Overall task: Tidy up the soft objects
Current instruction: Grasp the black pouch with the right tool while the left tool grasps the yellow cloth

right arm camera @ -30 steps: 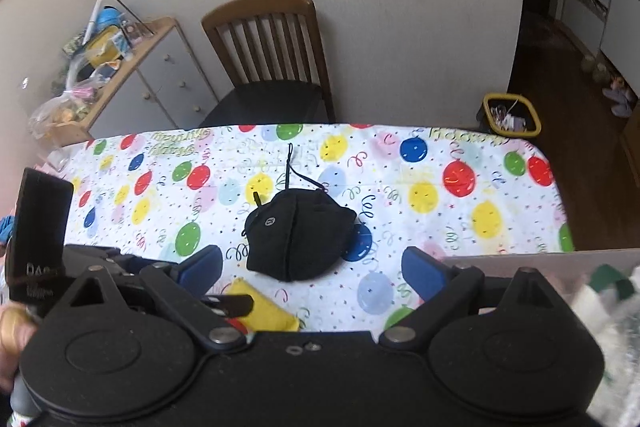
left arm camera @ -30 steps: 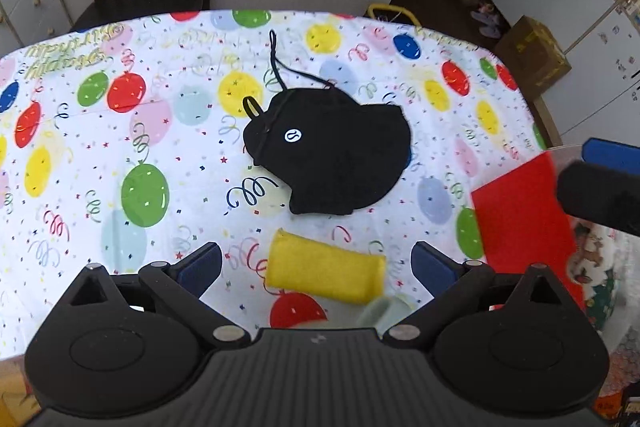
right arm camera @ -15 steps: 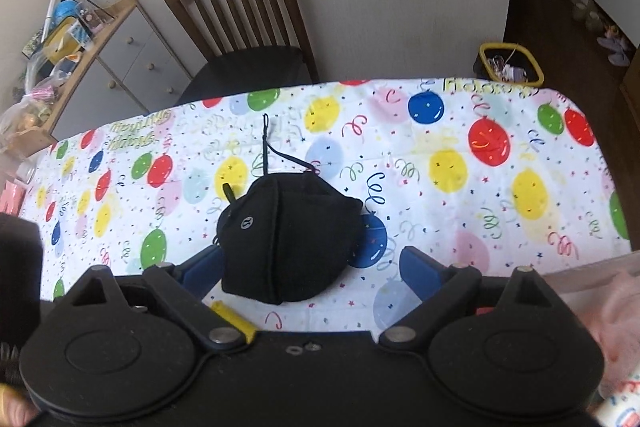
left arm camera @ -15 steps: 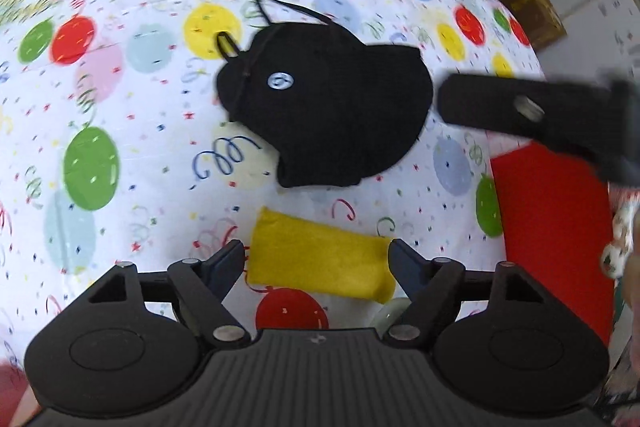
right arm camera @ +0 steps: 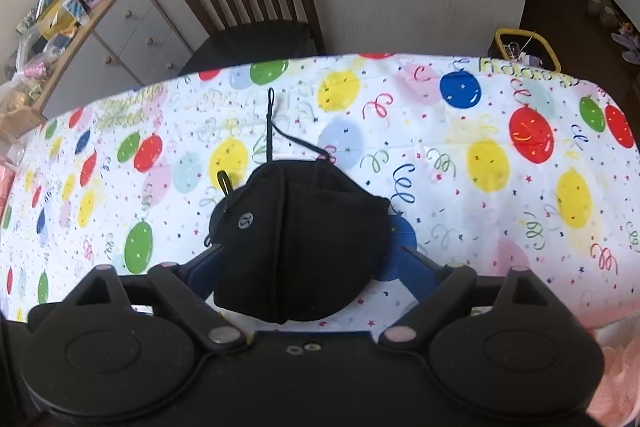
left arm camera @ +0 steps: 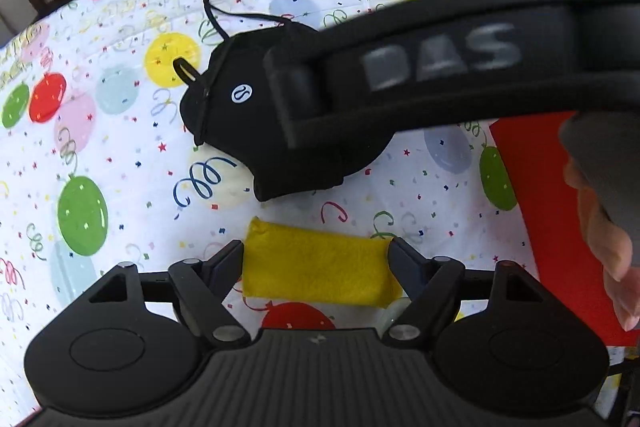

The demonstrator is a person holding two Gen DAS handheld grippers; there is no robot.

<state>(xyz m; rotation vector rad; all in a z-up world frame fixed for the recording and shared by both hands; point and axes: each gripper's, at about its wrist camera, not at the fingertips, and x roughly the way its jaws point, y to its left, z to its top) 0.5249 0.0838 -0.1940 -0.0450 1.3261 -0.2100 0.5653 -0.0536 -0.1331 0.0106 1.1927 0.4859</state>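
a worktop (right arm camera: pixel 500 227) covered in a balloon-print party cloth carried two loose soft things, and neither had yet been put away, so the tidying looked to be at an early stage. a black fabric pouch (right arm camera: pixel 296 247) with a drawstring and a small round logo lay flat near the middle of the worktop. a yellow felt roll (left arm camera: pixel 316 273) lay nearer the front edge, just beside the pouch but apart from it. the left hand-held gripper (left arm camera: pixel 316 263) was wide open, its two fingers standing at either end of the yellow roll; whether they touched it could not be told, and it had not closed on it. the right hand-held gripper (right arm camera: pixel 300 263) was also wide open, low over the pouch with a finger on each side, holding nothing. a red sheet (left arm camera: pixel 536 195) lay at the right edge of the worktop, and something pale pink and fluffy (right arm camera: pixel 616 379) showed at the lower right corner of the right view, too cropped to identify. both grasps and any sorting were still left to do.
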